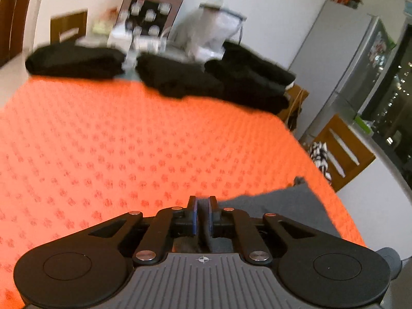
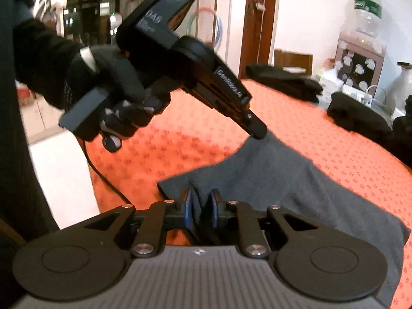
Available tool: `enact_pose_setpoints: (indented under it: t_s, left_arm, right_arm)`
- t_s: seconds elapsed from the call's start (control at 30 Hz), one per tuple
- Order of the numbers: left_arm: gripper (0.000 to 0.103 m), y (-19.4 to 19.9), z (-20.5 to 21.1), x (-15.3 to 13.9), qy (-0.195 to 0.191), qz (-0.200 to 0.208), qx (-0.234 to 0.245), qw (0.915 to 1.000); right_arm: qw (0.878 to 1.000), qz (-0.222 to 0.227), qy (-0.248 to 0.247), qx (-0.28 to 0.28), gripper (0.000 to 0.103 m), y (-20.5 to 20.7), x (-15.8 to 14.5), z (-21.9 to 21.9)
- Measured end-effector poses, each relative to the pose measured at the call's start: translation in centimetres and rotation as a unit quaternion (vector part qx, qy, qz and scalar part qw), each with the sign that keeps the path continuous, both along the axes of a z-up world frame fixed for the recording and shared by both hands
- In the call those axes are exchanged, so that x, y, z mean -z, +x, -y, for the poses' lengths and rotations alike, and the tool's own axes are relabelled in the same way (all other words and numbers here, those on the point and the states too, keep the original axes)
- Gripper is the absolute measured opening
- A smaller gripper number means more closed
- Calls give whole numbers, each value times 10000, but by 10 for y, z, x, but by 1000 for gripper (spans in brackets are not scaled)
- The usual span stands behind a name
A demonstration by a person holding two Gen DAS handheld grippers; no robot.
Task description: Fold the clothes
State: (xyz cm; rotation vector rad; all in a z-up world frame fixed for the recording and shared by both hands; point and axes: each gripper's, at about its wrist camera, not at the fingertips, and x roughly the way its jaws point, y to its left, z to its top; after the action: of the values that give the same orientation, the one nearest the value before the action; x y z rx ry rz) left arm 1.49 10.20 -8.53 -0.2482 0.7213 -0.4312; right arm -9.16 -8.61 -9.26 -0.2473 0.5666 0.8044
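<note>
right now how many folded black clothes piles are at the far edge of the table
3 that I can tell: one at the far left, one in the middle, one at the far right, which looks stacked. Blur may hide more.

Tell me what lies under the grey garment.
The orange patterned tablecloth shows all around the grey garment. Whatever lies beneath the garment's middle is covered.

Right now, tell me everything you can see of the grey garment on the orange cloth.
The grey garment is soft, plain dark-grey fabric, lying mostly flat and unfolded on the orange patterned cloth. The left gripper pinches one edge and lifts it into a small peak. The right gripper is closed on a nearer fold. Its near part runs under the right gripper, out of sight.
</note>
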Motion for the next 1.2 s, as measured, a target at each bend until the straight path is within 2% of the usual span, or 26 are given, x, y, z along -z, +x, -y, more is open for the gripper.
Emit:
enact_pose_setpoints:
  t_s: [0.1,0.17,0.23,0.37,0.4,0.53,0.6,0.67,0.77,0.87,0.93,1.0,1.07,1.2]
  left_arm:
    - [14,-9,6,-16,7,202,162,9997]
    - [16,-13,16,-17,55,191,470,9987]
    - [16,-13,30,-11,96,60,774,9969]
    - [18,-19,58,6,187,-164,1348,9906]
    - [18,-21,64,9,219,-227,1421,9894]
    - [17,-33,72,24,482,-429,1611,9848]
    - [14,-38,64,33,567,-574,1577,9842]
    - [9,-40,54,38,570,-684,1512,9845]
    - [8,-42,43,37,477,-792,1388,9860]
    - [9,-47,31,31,331,-848,1263,9878]
    - [20,-51,18,26,195,-835,1071,9905]
    - [48,-55,3,21,7,-832,712,9940]
    - [55,-59,-13,19,-178,-861,360,9955]
    - [58,-51,-29,23,-534,-1180,-129,9915]
  right_arm:
    - [9992,205,242,248,20,-4,-15,15]
    - [9979,248,320,505,23,-3,-21,28]
    - [9962,184,331,790,29,1,-23,39]
    - [9896,41,175,1427,32,13,-18,61]
    - [9875,-15,141,1568,35,16,-15,66]
    - [9796,-300,15,1986,36,31,0,85]
    - [9773,-510,-136,2052,36,38,11,93]
    - [9740,-766,-488,2078,36,45,24,100]
    - [9719,-888,-503,2119,36,47,22,113]
    - [9696,-935,-382,2229,48,42,11,122]
    - [9682,-996,-349,2267,50,36,5,126]
    - [9651,-1090,-301,2361,51,32,2,133]
    - [9594,-1246,-197,2524,56,30,0,143]
    - [9387,-1659,218,3013,60,29,1,166]
